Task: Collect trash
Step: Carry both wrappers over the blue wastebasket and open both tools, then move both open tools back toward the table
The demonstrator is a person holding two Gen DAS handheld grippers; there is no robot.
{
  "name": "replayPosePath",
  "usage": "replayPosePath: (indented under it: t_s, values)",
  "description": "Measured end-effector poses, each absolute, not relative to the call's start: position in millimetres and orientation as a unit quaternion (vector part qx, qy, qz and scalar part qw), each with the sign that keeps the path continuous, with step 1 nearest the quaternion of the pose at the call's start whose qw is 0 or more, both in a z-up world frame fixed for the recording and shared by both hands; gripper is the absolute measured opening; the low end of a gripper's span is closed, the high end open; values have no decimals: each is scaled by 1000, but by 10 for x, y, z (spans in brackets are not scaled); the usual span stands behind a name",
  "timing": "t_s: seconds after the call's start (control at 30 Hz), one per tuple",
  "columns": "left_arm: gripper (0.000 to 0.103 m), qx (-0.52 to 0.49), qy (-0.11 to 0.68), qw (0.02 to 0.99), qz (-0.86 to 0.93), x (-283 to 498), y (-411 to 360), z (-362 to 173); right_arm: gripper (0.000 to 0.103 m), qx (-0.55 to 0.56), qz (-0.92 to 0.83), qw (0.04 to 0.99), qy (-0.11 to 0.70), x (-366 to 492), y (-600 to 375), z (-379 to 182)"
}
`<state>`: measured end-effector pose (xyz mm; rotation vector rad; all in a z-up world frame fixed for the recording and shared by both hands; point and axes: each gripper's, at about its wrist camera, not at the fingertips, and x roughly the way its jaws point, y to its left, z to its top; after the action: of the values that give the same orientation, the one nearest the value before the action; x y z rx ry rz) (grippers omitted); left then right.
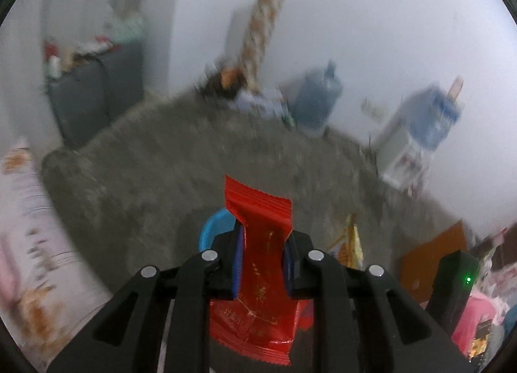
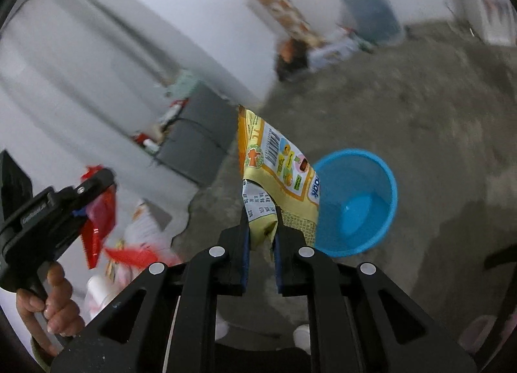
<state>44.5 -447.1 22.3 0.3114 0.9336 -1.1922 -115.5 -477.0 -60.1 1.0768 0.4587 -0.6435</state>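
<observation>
Concrete floor: 1 basin, 2 wrappers.

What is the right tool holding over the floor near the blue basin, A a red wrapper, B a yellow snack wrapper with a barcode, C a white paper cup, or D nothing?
B: the right tool is shut on the yellow snack wrapper, barcode showing, beside the blue basin; the red wrapper is in the left tool.

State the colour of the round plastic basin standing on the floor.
Bright blue. The round plastic basin shows best in the right wrist view, beyond the yellow printed wrapper.
</observation>
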Motion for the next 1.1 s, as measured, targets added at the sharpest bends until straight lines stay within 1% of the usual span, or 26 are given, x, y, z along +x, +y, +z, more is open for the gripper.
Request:
replayPosePath:
  t_s: [0.1, 0.17, 0.27, 0.3, 0.33, 0.37, 0.4, 0.43, 0.47, 0.5, 0.6, 0.7, 0.77, 0.9, 0.93, 1.0, 1.03, 1.1]
  values:
    - [23, 182, 455, 697, -524, 449, -4997, -350, 13, 533, -301, 758, 226, -1126, -5087, -926]
    - [23, 199, 466, 690, -517, 465, -5211, -624, 14, 548, -301, 744, 235, -1060, -5239, -1101]
    - [26, 218, 487, 677, -506, 526, -5609, -1056, 21, 563, -302, 729, 244, -1007, -5459, -1350]
    - [32, 220, 493, 676, -502, 536, -5690, -1190, 28, 567, -300, 725, 250, -959, -5522, -1447]
    - [38, 220, 497, 676, -498, 555, -5731, -1267, 31, 569, -303, 720, 256, -930, -5580, -1546]
    - [51, 221, 502, 677, -491, 605, -5798, -1360, 40, 570, -307, 716, 260, -967, -5628, -1635]
    - [60, 222, 506, 678, -485, 626, -5840, -1440, 45, 572, -311, 710, 269, -932, -5690, -1737]
    - [64, 226, 506, 681, -479, 651, -5880, -1521, 51, 573, -314, 706, 275, -909, -5740, -1807]
    - [72, 235, 500, 687, -473, 657, -5922, -1584, 53, 572, -318, 702, 280, -915, -5757, -1855]
    - [75, 242, 492, 691, -472, 664, -5922, -1610, 53, 570, -325, 698, 288, -923, -5763, -1899]
    - [77, 253, 472, 695, -479, 659, -5950, -1625, 53, 563, -325, 701, 294, -943, -5722, -1897]
    - [77, 236, 469, 701, -483, 708, -5921, -1537, 54, 559, -325, 707, 289, -963, -5677, -1869]
    - [78, 211, 472, 701, -491, 726, -5866, -1435, 54, 557, -328, 708, 283, -963, -5679, -1884]
    - [78, 188, 453, 698, -522, 658, -5681, -1121, 56, 525, -341, 730, 274, -969, -5563, -1684]
    - [78, 186, 447, 697, -529, 642, -5632, -1051, 59, 511, -348, 738, 270, -987, -5487, -1566]
    - [83, 184, 427, 707, -533, 605, -5476, -843, 69, 482, -362, 754, 261, -1024, -5327, -1333]
    - [85, 181, 421, 711, -533, 603, -5416, -777, 71, 471, -367, 760, 258, -1031, -5270, -1260]
    - [86, 174, 419, 708, -541, 619, -5236, -621, 79, 437, -380, 776, 250, -1056, -5104, -1024]
